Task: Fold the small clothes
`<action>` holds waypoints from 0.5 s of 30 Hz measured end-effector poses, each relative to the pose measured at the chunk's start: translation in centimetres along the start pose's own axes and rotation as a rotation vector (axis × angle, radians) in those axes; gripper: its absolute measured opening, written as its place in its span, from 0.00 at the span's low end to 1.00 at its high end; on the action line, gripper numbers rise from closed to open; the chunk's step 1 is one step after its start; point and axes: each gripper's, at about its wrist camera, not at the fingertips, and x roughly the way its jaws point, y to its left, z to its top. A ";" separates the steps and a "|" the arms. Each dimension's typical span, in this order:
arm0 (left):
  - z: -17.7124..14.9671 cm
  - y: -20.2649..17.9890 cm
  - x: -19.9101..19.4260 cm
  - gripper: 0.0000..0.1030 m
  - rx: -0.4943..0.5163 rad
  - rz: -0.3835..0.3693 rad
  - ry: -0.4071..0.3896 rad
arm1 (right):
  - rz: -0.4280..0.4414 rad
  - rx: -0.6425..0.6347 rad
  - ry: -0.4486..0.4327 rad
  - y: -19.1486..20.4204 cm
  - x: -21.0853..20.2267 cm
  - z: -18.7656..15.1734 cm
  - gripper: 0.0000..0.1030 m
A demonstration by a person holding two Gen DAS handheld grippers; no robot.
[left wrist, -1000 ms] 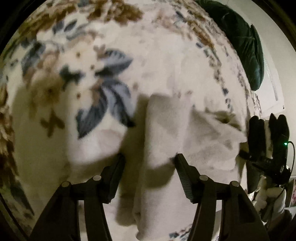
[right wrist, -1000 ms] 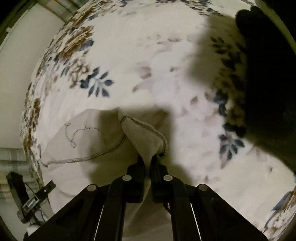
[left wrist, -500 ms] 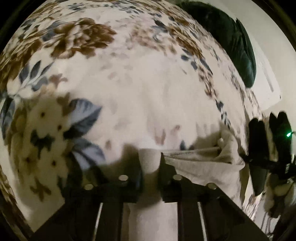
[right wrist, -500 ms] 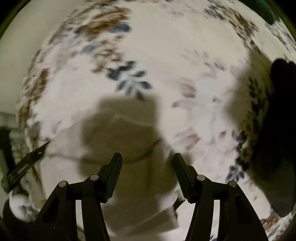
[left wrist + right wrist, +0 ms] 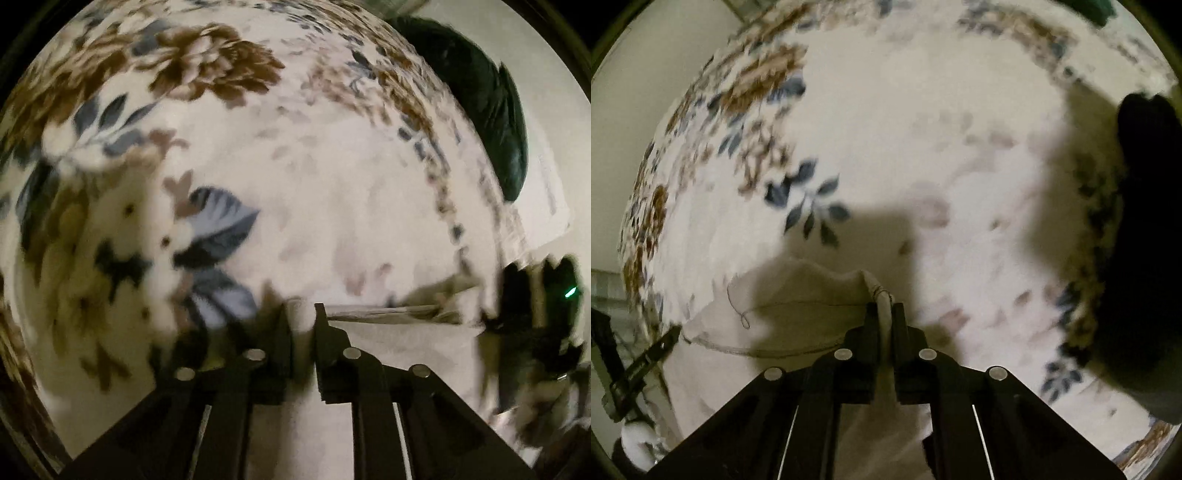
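In the left wrist view, the left gripper (image 5: 302,314) is pointing down over a floral blanket (image 5: 332,166). Its jaws are opening, with a narrow gap showing, and a fold of the cream garment (image 5: 399,343) is sitting between the fingers (image 5: 284,332); whether the pads are pressing on it is too blurred to tell. The garment is lying on the blanket, running from between the fingers toward the right, where the right gripper (image 5: 532,317) is showing dark and blurred. A dark green cushion (image 5: 491,110) is lying at the upper right.

In the right wrist view, the right gripper (image 5: 884,314) is pinching a stitched edge of the garment (image 5: 812,291), its fingers (image 5: 871,325) closed tight on the cloth. The garment is spreading left and below on the blanket (image 5: 923,129). A dark mass (image 5: 1145,240) is filling the right edge.
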 end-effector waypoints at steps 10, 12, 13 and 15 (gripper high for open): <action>-13.2 5.3 -7.4 0.76 -0.579 -0.279 -0.023 | 0.330 0.330 -0.052 -6.3 -5.0 -11.5 0.86; -15.8 4.7 -5.7 0.76 -0.666 -0.334 0.002 | 0.436 0.411 -0.027 -6.7 -3.0 -14.8 0.86; -16.5 4.2 -4.7 0.76 -0.685 -0.350 0.016 | 0.478 0.441 -0.017 -6.4 -1.7 -15.7 0.86; -17.7 2.9 -2.5 0.76 -0.722 -0.376 0.037 | 0.561 0.493 -0.008 -6.0 0.6 -17.6 0.86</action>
